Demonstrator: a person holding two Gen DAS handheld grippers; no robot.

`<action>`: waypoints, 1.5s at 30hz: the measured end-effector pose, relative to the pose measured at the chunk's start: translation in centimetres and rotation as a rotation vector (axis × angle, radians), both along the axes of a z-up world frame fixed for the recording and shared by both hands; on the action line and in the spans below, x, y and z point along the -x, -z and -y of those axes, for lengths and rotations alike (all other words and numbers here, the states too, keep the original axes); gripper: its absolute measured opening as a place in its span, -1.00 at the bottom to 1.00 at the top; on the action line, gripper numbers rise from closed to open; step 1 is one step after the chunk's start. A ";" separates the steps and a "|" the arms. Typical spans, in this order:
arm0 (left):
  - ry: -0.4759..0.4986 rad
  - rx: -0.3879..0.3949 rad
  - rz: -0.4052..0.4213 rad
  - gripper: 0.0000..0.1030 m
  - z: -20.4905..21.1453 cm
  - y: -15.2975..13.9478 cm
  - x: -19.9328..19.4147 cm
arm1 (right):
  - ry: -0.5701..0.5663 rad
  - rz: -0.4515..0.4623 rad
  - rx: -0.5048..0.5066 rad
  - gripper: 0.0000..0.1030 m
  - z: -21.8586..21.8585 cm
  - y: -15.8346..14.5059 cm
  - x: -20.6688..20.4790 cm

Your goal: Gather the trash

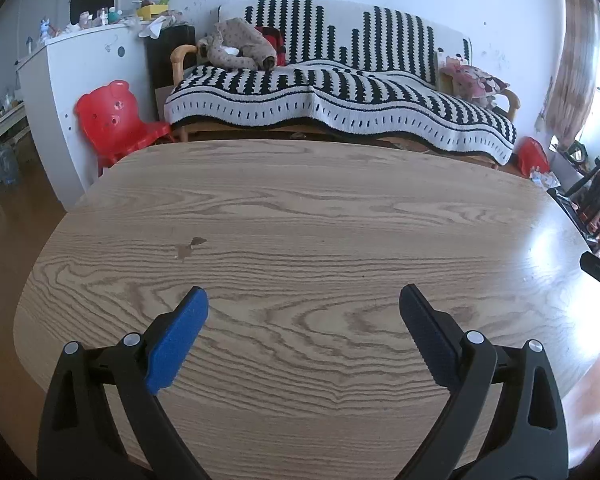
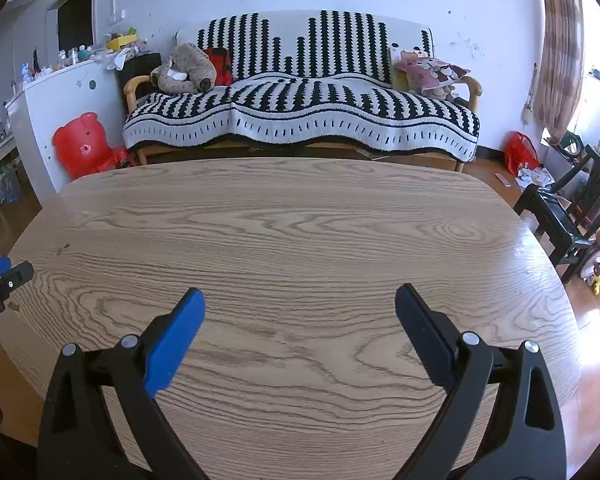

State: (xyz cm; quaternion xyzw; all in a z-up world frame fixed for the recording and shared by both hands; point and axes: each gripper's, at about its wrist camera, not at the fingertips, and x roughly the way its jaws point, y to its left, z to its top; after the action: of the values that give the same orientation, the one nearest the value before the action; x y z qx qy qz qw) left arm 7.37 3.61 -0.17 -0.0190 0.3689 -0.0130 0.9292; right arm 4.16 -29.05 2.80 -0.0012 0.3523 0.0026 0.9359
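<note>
Since no trash shows on the wooden table point(image 1: 300, 216), its handling cannot be judged, and the left gripper point(image 1: 303, 304) and right gripper point(image 2: 300, 304) hover wide open, holding nothing.

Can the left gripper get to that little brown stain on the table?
Probably yes. The left gripper hangs open over the table, and only bare wood lies between it and the small stain ahead to its left.
</note>
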 end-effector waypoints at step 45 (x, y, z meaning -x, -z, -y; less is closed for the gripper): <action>0.004 -0.008 -0.007 0.82 0.1 0.3 0.2 | 0.000 0.001 -0.002 0.80 0.3 0.1 0.0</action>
State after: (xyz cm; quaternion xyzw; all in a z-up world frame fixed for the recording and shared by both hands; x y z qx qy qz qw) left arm 7.13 3.50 -0.48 -0.0147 0.3721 -0.0132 0.9280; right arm 4.16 -29.39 2.73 -0.0003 0.3518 0.0029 0.9361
